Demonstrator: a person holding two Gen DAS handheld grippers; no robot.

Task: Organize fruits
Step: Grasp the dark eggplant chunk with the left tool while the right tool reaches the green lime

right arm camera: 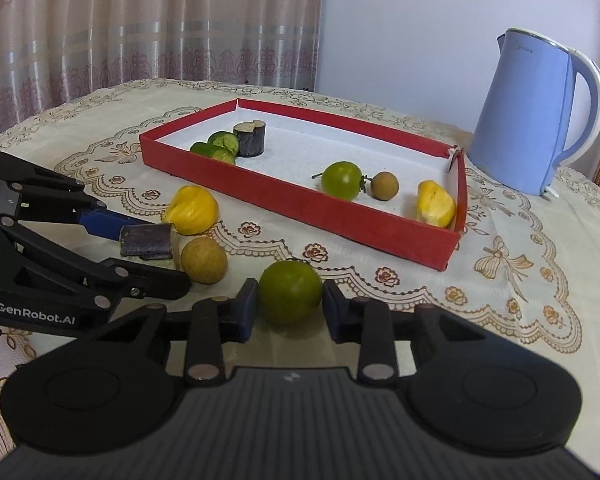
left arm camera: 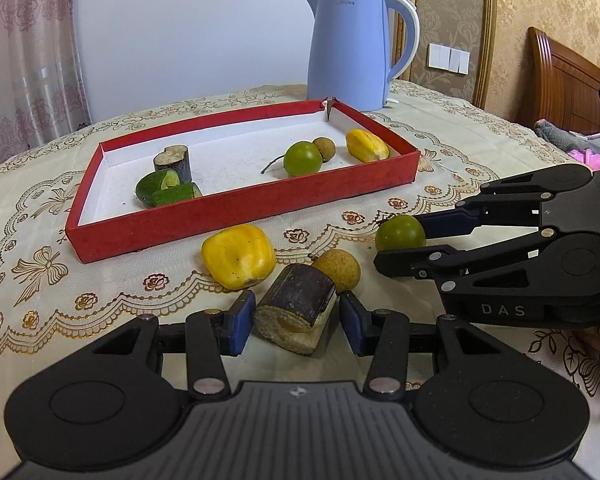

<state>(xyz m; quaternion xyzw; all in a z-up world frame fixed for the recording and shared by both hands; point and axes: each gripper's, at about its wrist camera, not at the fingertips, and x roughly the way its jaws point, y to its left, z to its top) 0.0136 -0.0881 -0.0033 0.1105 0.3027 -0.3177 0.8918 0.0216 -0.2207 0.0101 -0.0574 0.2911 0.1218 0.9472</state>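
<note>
Two grippers, each straddling one fruit on the tablecloth before the red tray (left arm camera: 236,204).

Left gripper (left arm camera: 296,316) open around the sugarcane piece (left arm camera: 296,308); right gripper (right arm camera: 290,306) open around the green fruit (right arm camera: 290,296). Advice: centre pads, close gently, lift straight, avoiding the longan (left arm camera: 338,270).

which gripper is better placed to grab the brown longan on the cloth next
Left. The longan lies just beyond the left gripper, touching the sugarcane piece between its open fingers. The right gripper brackets the green fruit.
</note>
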